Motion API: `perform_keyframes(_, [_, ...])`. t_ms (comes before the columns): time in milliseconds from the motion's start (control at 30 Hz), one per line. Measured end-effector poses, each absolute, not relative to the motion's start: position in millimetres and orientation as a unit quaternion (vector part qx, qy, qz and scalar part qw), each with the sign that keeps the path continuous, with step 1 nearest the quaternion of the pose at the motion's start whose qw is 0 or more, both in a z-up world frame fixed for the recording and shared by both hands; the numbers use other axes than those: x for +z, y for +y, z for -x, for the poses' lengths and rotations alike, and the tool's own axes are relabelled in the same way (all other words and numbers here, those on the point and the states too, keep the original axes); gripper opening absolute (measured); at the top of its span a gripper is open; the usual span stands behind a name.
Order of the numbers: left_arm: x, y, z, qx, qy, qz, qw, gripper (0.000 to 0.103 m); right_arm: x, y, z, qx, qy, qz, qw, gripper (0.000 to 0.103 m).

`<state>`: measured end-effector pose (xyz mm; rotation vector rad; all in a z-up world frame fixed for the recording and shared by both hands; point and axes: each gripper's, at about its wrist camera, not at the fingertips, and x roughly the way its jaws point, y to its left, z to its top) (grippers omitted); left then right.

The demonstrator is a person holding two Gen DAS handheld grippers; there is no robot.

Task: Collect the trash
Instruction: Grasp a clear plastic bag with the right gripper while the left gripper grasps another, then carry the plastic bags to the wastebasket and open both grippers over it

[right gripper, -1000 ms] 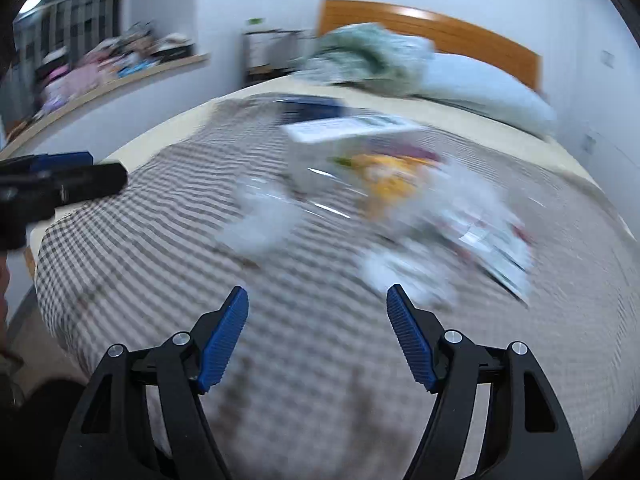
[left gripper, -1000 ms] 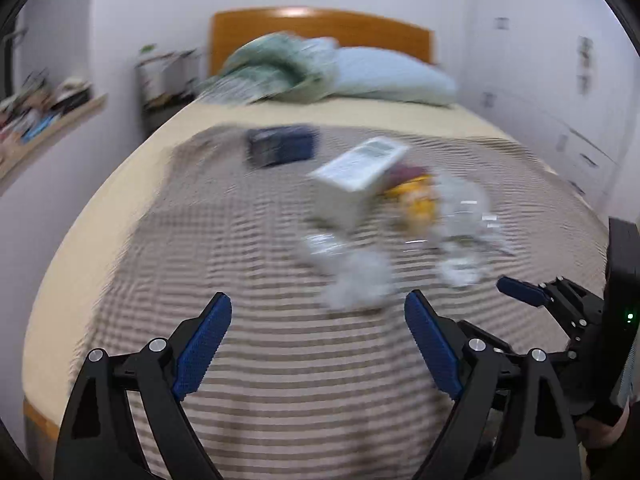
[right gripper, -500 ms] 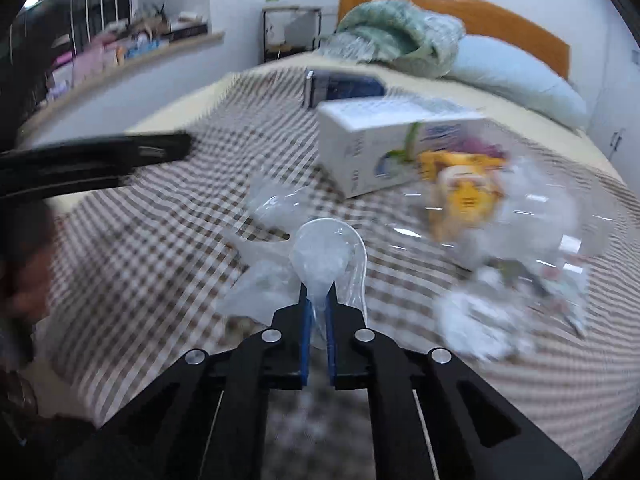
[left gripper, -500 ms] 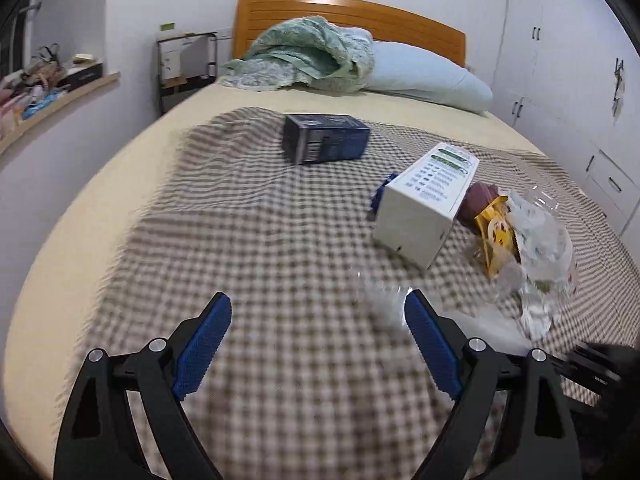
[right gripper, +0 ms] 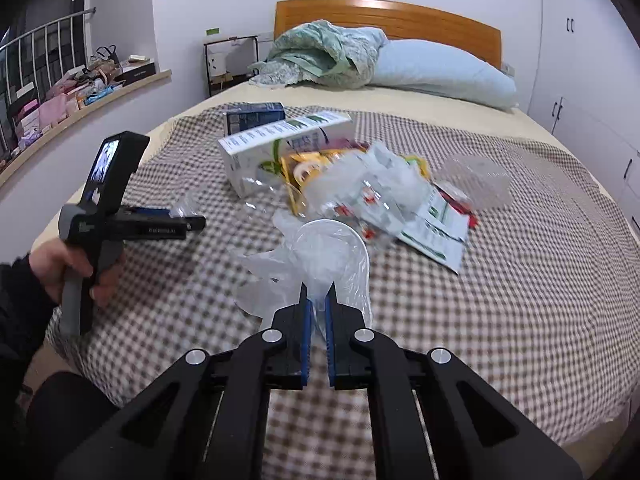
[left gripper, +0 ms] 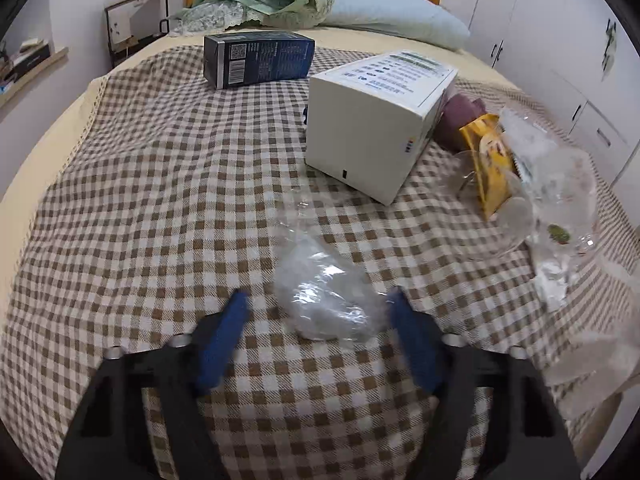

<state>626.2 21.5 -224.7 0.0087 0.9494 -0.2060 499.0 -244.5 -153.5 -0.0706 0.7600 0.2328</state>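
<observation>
Left-wrist view looks down my left gripper (left gripper: 316, 308) at the checked blanket (left gripper: 160, 208), where a crumpled clear plastic bag (left gripper: 324, 300) lies between my two blue fingers (left gripper: 224, 336); the jaws are closing on it, the right finger at the bag's edge, the left one with a gap of blanket showing, so the pads are not pressing it. Beyond it a white carton (left gripper: 372, 128) lies on its side, a dark blue box (left gripper: 256, 58) sits farther back toward the pillow (left gripper: 392, 20), and to the right a yellow wrapper (left gripper: 488, 156) and more clear plastic packaging (left gripper: 556, 184) are heaped together. Through the right-wrist camera my right gripper (right gripper: 316, 312) is clamped nearly together on a clear plastic cup with thin film bunched around it (right gripper: 324, 256), held up off the blanket and pinched at its lower edge. Behind it the trash pile (right gripper: 380, 196) spreads across the middle of the bed (right gripper: 440, 112), with the white carton at its left and torn printed wrappers (right gripper: 436, 228) at its right. At the left edge my hand (right gripper: 76, 268) holds the left gripper's handle, its fingers pointing toward the pile just above the blanket.
</observation>
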Motion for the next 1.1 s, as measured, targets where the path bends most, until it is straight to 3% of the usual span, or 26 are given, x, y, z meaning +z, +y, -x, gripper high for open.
perform_keyframes(33, [-223,20,-625,-0.11,0.451,-0.008,0.886,0.046,-154,-248,-497,0.112,0.372,0.031,0.921,0.006])
perform_keyframes(200, [-201,15,-605,-0.132,0.441,0.002,0.888,0.038,-152,-260,-487,0.105,0.369,0.015,0.923,0.006])
perform_keyframes(733, [-68,-51,-453,-0.19,0.373,0.033,0.907,0.037,-104,-334,-391,0.047,0.32,-0.001,0.946,0.006])
perform_keyframes(900, [-71,-122,-408,-0.289,0.393,0.024,0.873,0.037,-122,-403,-334,-0.033,0.347,0.002,0.937,0.006])
perform_keyframes(1100, [-116,-229,-359,-0.382,0.446,-0.043,0.808,0.037,-169,-475,-270,-0.111,0.406,-0.03,0.907,0.006])
